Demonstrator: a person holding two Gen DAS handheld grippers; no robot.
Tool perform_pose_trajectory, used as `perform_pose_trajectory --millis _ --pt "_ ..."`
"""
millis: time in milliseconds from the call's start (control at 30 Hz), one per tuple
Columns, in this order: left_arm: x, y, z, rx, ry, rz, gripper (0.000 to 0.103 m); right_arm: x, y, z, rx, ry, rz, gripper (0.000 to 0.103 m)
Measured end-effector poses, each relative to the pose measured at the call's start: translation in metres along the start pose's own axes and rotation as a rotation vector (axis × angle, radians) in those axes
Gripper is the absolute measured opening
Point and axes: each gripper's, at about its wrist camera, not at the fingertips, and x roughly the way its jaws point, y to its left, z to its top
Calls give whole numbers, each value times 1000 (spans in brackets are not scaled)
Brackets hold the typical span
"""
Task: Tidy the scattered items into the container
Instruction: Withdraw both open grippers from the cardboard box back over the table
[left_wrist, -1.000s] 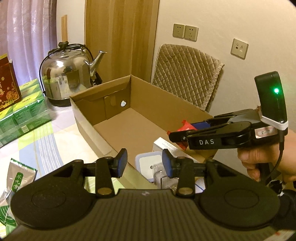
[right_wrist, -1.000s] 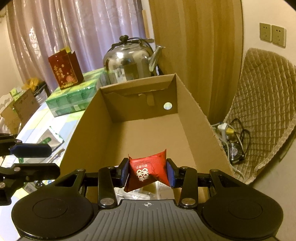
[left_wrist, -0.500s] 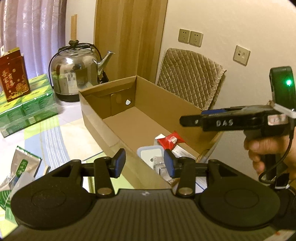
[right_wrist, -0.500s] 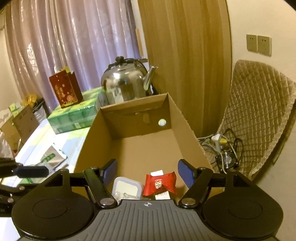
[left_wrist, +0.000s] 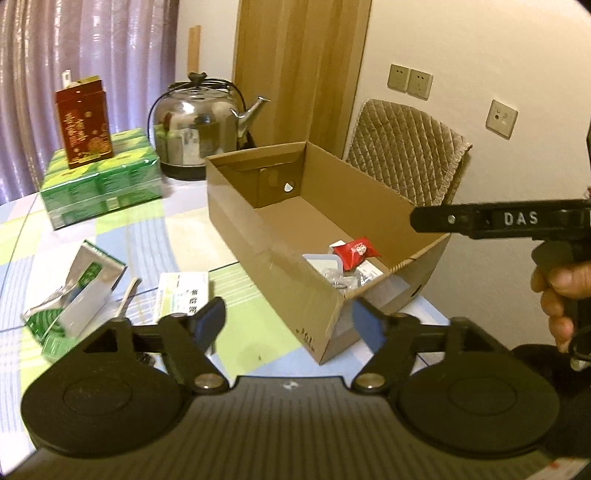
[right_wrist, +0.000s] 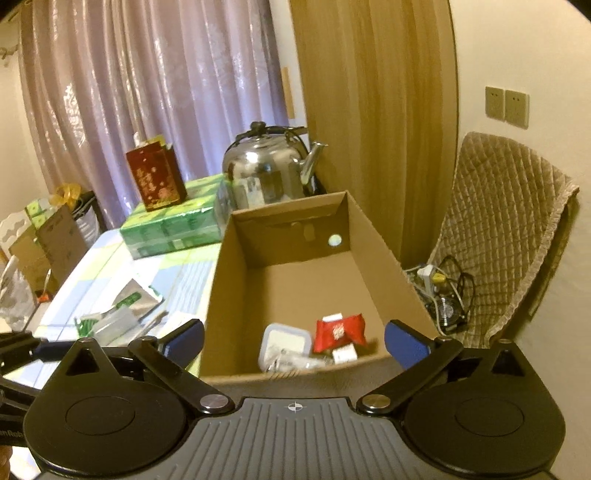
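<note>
An open cardboard box (left_wrist: 236, 218) (right_wrist: 218, 280) stands on the table. At its near end lies a red candy packet (left_wrist: 356, 251) (right_wrist: 340, 330) beside a white lidded container (left_wrist: 323, 262) (right_wrist: 284, 341) and other small items. My left gripper (left_wrist: 288, 323) is open and empty, held above the table near the box's front corner. My right gripper (right_wrist: 294, 338) is open wide and empty, above the box's near edge. Scattered on the table left of the box are a green and silver pouch (left_wrist: 79, 291) (right_wrist: 125, 306) and a white and green packet (left_wrist: 183, 295).
A steel kettle (left_wrist: 199, 129) (right_wrist: 273, 173), a green carton stack (left_wrist: 99, 184) (right_wrist: 173, 225) and a red box (left_wrist: 83, 127) (right_wrist: 155, 177) stand at the table's far side. A quilted chair (left_wrist: 406, 151) (right_wrist: 506, 236) is right of the box. A hand (left_wrist: 561, 291) holds the right gripper.
My right gripper opened and dropped the red candy packet into the box, then pulled back and up. My left gripper opened wider and drew back from the box.
</note>
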Motion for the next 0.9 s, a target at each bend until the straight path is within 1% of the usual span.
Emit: perform_pose_trajectory --millis 33,100,167,267,500,667,900 --pt "-5 -1 -3 -1 -1 5 83 -4 3 -3 1 5 0 101" --pt "-13 -2 -7 -5 -4 11 86 -11 7 -9 6 15 8 101" --pt "-20 -3 -12 -14 -9 20 95 -18 12 -15 7 25 18 101" --pt "-30 -5 -21 -17 -17 38 102 -27 19 -24 -1 36 29 101" --pt "-49 3 -42 -62 0 91 102 -41 37 -39 -21 53 60 101" --pt "-65 18 -57 -105 14 130 102 -42 51 -47 -37 69 82 101" --pt "-86 39 -73 -162 11 178 102 -36 77 -55 -73 90 131 101"
